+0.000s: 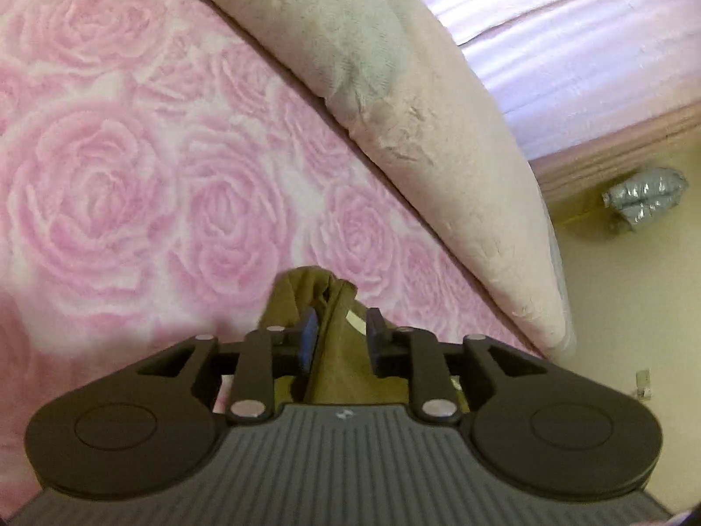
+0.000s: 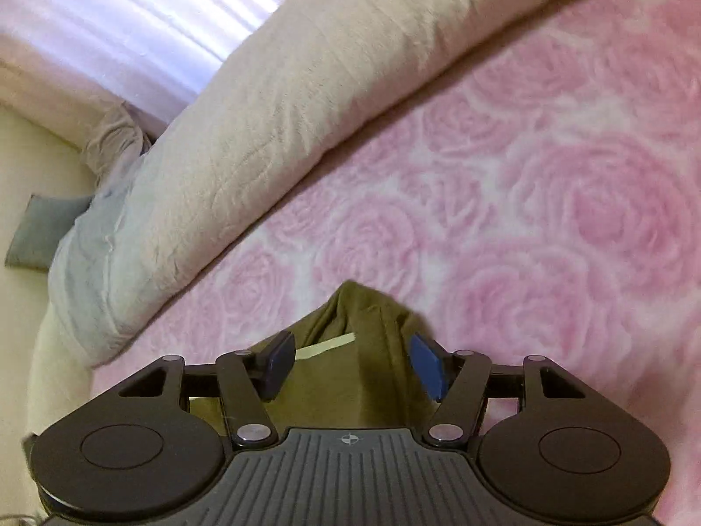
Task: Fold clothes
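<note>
Cloth (image 1: 341, 350), olive, lies bunched on the rose-patterned bed (image 1: 131, 175), rising between both grippers. Left gripper (image 1: 341, 335) has its jaws narrowly parted, the fabric loose between them. Right gripper (image 2: 352, 366) has its jaws wide around another fold. Beige pillow (image 2: 285, 109) lies beyond.

Two tools, left (image 1: 339, 333) and right (image 2: 350, 366), one olive garment (image 1: 341, 364) with one pale label (image 2: 326, 345), one rose blanket (image 1: 131, 175), one long beige pillow (image 2: 285, 87), one silver bag (image 1: 644, 197) and one grey cushion (image 2: 39, 236).
</note>
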A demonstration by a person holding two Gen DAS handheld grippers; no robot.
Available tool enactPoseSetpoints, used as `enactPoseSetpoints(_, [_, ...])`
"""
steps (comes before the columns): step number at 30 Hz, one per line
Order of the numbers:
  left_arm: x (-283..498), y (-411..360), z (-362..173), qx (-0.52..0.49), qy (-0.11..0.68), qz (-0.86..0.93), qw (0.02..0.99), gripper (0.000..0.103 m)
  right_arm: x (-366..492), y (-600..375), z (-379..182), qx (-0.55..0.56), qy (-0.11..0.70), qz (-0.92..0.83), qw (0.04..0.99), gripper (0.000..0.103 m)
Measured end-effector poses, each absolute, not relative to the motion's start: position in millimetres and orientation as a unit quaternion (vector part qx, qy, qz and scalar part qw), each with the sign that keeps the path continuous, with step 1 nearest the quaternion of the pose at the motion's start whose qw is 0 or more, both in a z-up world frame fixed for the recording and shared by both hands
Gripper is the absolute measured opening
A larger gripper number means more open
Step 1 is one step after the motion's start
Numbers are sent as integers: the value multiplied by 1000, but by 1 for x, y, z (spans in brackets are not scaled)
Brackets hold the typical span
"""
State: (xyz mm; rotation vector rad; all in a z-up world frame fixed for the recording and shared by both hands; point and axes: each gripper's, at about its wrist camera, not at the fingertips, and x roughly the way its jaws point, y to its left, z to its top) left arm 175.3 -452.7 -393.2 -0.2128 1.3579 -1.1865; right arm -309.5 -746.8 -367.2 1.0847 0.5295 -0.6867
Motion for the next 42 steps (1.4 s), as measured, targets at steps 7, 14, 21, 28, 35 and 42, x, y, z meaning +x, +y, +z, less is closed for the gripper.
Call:
enactPoseSetpoints(7, [152,-473,-402,-12,564,-552,613,28,-302,-738,-380,440,299,-307,789,62])
enactPoseSetpoints(14, [134,-503,-412,56,516,-578,629,13,-283,-744,-389,403,291,-308,812,27])
enactPoseSetpoints(21, [129,-494,-400,58,474,-608,635,1,-281,-732,-375,333,298,-315,838,4])
enactPoseSetpoints(28, [139,-493,-394,14,449,-596,665,1,-261,-729,-358,259,289,-333,860,2])
enactPoseSetpoints(35, [145,-511,-416,32,456,-575,678,1,-235,-762,-385,275,311,-347,841,3])
enactPoseSetpoints(42, [143,-508,-414,21,450,-541,710,10,-228,-768,-401,275,345,-411,798,63])
